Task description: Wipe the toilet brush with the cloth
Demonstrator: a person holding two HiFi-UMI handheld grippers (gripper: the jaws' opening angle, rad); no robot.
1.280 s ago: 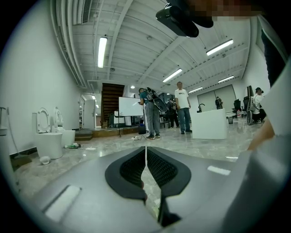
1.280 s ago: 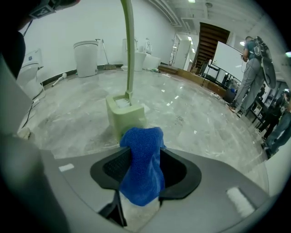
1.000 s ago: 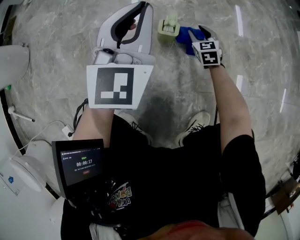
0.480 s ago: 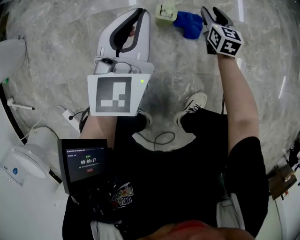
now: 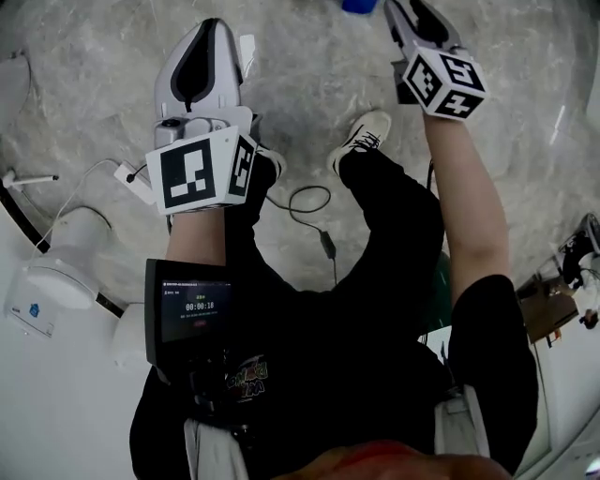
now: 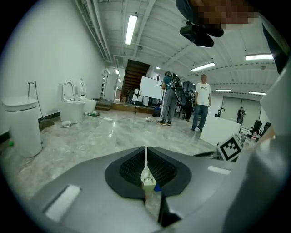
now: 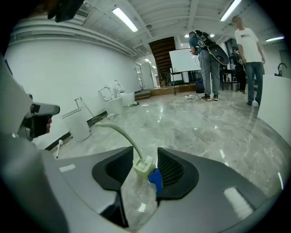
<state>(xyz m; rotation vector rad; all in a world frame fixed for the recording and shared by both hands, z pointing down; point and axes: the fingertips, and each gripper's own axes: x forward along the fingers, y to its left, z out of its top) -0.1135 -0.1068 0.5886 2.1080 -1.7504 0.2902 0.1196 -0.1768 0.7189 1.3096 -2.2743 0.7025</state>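
Observation:
A pale green toilet brush (image 7: 143, 166) stands in its holder on the marble floor, its handle (image 7: 122, 134) curving up and left. A blue cloth (image 7: 155, 179) lies against its right side. In the head view only a bit of the cloth (image 5: 359, 5) shows at the top edge. My right gripper (image 7: 145, 150) hangs above and short of both, open with nothing between the jaws, which have just been closing a little. The left gripper (image 6: 145, 148) also points at the brush (image 6: 148, 179) from farther back. Its tips meet and it holds nothing.
A white bin (image 6: 20, 123) and a toilet (image 6: 72, 109) stand along the left wall. A cable (image 5: 309, 202) lies by the person's shoe (image 5: 361, 136). A brown box (image 5: 548, 309) sits at the right. People (image 6: 200, 102) stand far across the floor.
Both grippers have come up from the floor, the right one much more, leaving its spot beside the cloth. The left one rolled. Brush and cloth slid to the head view's top edge.

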